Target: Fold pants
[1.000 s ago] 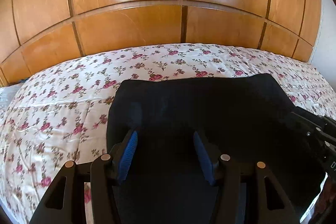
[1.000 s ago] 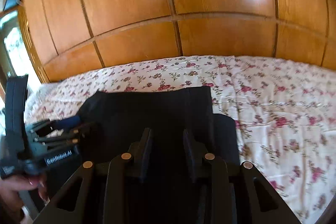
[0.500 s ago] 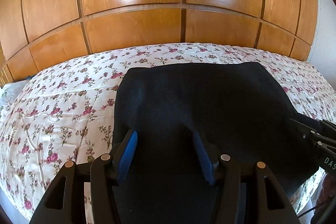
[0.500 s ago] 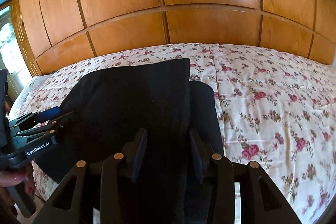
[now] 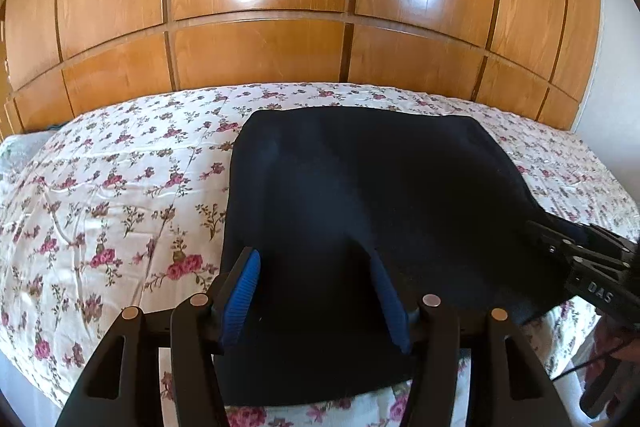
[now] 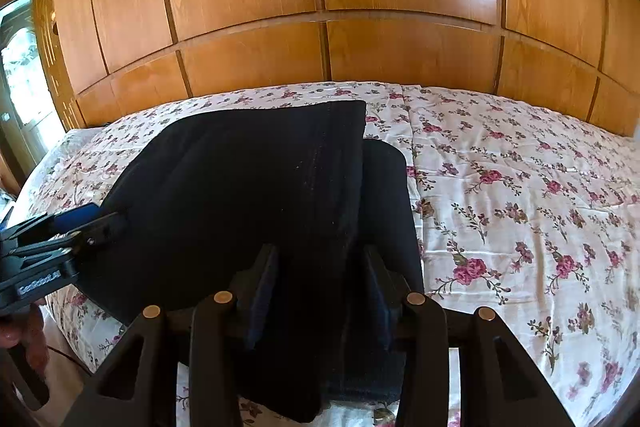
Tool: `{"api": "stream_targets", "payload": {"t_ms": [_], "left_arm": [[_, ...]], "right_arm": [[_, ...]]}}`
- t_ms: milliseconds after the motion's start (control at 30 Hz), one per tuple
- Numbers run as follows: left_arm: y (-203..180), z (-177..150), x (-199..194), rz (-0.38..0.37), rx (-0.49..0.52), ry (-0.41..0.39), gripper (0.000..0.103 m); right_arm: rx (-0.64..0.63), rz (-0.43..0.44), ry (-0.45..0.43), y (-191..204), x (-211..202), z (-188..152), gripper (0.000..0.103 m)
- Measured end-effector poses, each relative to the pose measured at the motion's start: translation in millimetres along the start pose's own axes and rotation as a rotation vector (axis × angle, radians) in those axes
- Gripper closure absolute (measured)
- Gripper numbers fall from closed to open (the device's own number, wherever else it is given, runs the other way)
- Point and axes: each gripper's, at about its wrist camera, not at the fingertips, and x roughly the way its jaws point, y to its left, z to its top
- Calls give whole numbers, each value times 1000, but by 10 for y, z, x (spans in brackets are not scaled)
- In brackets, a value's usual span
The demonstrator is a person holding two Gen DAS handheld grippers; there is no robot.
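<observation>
Dark navy pants lie folded into a rough rectangle on the floral bed sheet. My left gripper hovers over their near edge; its blue pads stand wide and are still opening, cloth between them but not pinched. My right gripper straddles a raised fold of the pants at the right side; its jaws are opening and the pads stand off the cloth. Each wrist view catches the other tool: the right gripper at the pants' right edge, the left gripper at their left edge.
A glossy wooden panelled wall runs along the far side of the bed. The sheet spreads out to the right of the pants. A person's hand holds the left tool at the bed's near edge. A window shows far left.
The right gripper's fingers have spread apart, letting go of the fold. The pants now lie flatter and reach farther up the bed. The left gripper has shifted sideways along their near edge.
</observation>
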Motion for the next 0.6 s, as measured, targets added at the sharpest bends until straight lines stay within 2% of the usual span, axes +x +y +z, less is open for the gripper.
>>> {"api": "stream_targets", "payload": {"t_ms": [100,233,300,400,600], "left_arm": [[102,33,-31,-44,-34,13,44],[283,83,-12,-63,-114,31,44],[358,92,21,-82,-137,42,39],[405,96,35,-71,-139,40,34],[449,108,40,-71,-127,42,33]], "right_arm": [[23,16,3,-31,-22,19,58],[67,53,-19,-100,-90,24,50],[74,57,-22,-117,-98,27,47],[59,42,-22,-112,-104,37,44],[71,1,-8,-187,-93,43,34]]}}
